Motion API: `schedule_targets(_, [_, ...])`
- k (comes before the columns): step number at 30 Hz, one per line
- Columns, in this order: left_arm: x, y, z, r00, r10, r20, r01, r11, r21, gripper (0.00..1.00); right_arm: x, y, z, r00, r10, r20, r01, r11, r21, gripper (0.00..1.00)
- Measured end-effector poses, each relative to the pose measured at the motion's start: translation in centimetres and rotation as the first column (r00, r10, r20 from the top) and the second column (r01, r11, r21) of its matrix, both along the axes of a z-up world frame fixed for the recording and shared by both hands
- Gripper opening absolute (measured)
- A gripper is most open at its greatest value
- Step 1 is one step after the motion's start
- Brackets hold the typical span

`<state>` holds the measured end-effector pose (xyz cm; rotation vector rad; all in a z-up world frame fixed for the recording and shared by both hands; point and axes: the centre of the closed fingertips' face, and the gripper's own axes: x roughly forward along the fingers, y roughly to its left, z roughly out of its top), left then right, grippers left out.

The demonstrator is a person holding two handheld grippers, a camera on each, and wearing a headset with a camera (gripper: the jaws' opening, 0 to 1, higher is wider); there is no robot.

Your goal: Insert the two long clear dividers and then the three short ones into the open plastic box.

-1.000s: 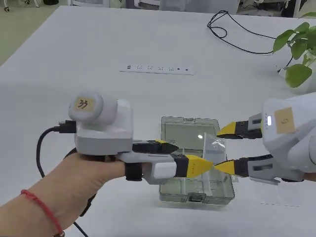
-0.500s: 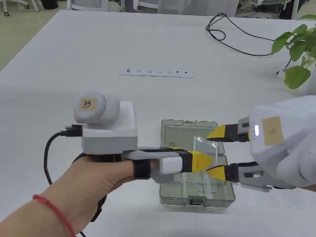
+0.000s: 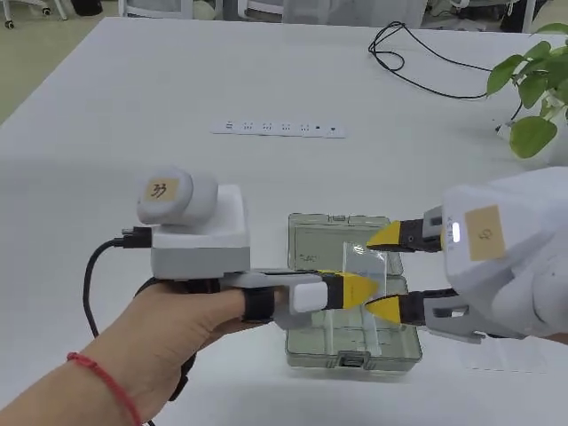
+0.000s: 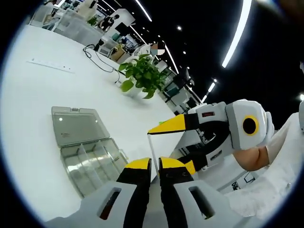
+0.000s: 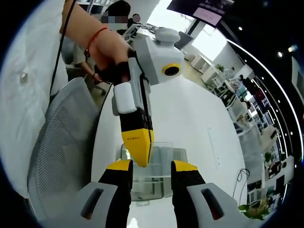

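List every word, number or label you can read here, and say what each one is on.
"33": handwritten on the tan sticker on the left gripper, which is shut on the clear divider.
Perhaps "9": a handwritten mark on the second sticker, on the right gripper; unsure.
Print on the left gripper's yellow jaw, right gripper view: too small to read.
Markings on the power strip: too small to read.

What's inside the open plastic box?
Clear dividers stand lengthwise in the box. Head view: left gripper, shut on another divider, and open right gripper cover its hinge end.
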<state>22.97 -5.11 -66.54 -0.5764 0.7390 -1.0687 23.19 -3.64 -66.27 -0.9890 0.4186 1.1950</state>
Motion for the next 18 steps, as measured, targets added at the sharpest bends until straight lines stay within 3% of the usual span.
schedule_targets(14, [0.3, 0.43, -0.17, 0.999, 0.031, -0.03, -0.032, 0.999, -0.03, 0.0, 0.1, 0.29, 0.0, 1.0, 0.012, 0.012, -0.012, 1.0, -0.007, 0.34])
schedule_targets(17, [0.3, 0.64, -0.5, 1.0, 0.024, -0.004, -0.024, 1.0, -0.007, 0.0, 0.29, 0.37, 0.55, 1.0, 0.001, 0.002, -0.001, 1.0, 0.014, 0.35])
schedule_targets(18, [0.21, 0.66, -0.51, 1.0, 0.014, 0.02, -0.014, 1.0, 0.001, 0.0, 0.39, 0.33, 0.72, 1.0, -0.002, 0.004, 0.002, 1.0, 0.018, 0.35])
